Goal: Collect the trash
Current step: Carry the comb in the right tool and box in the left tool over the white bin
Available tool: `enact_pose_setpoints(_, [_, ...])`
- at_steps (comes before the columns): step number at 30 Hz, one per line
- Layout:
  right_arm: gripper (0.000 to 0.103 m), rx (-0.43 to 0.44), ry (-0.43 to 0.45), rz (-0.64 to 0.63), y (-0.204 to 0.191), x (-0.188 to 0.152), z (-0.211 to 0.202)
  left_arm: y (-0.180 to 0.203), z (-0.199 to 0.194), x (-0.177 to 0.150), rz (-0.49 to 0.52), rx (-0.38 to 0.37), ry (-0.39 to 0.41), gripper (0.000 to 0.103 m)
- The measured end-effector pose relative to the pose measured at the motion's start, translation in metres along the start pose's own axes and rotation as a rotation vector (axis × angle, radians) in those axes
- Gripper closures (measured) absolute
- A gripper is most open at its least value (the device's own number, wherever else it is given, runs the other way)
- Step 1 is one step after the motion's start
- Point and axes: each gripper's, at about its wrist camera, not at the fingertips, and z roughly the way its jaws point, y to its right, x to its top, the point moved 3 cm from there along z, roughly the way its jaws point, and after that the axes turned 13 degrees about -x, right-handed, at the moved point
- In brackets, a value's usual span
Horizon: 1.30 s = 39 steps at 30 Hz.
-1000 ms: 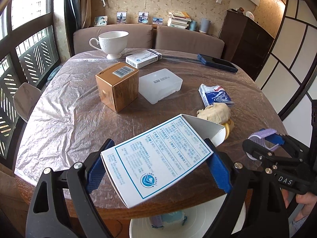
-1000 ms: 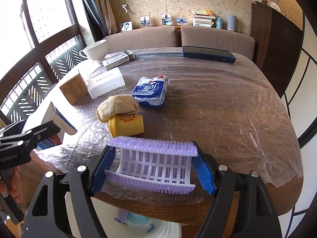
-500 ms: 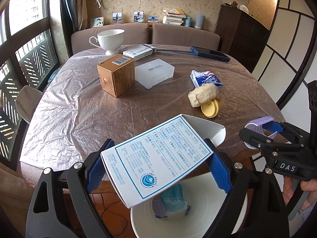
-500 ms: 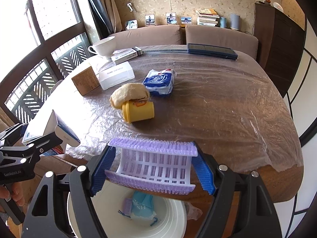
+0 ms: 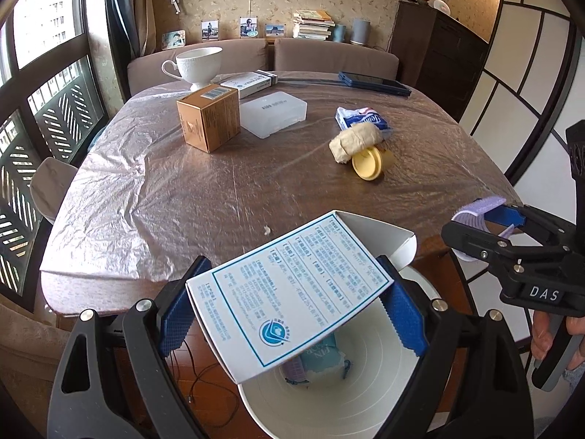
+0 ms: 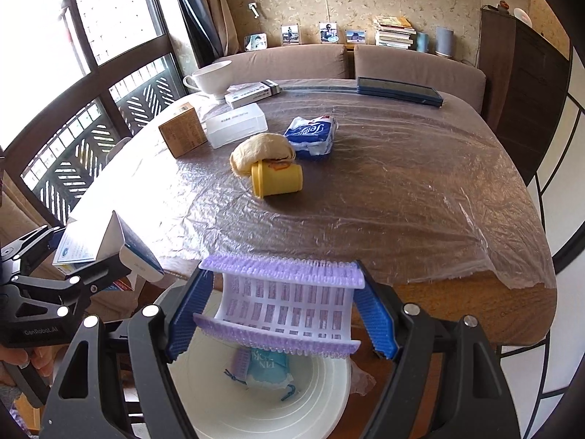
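Both grippers have drawn back from the plastic-covered table until they hang over the white bin on the floor, the left gripper clamped on an opened white-and-blue carton, the right gripper squeezing a purple-edged plastic tray.

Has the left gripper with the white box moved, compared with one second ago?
Yes. The left gripper, holding the white box, drew back from the table edge and now hangs over the white bin.
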Motion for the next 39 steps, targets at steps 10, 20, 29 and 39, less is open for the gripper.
enact_pose_setpoints(10, [0.028, 0.024, -0.029, -0.041, -0.006, -0.021, -0.006, 0.007, 0.002, -0.025, 0.016, -0.001, -0.047, 0.013])
enact_pose_setpoints(20, [0.028, 0.038, -0.068, -0.060, -0.011, -0.039, -0.004, 0.009, 0.008, -0.041, 0.026, 0.011, -0.080, 0.013])
enact_pose_setpoints(29, [0.028, 0.044, -0.105, -0.071, -0.015, -0.050, 0.006, 0.005, 0.016, -0.051, 0.024, 0.016, -0.117, 0.013])
enact_pose_setpoints(39, [0.028, 0.047, -0.131, -0.087, -0.019, -0.058, 0.013, 0.007, 0.026, -0.062, 0.038, 0.016, -0.160, 0.013])
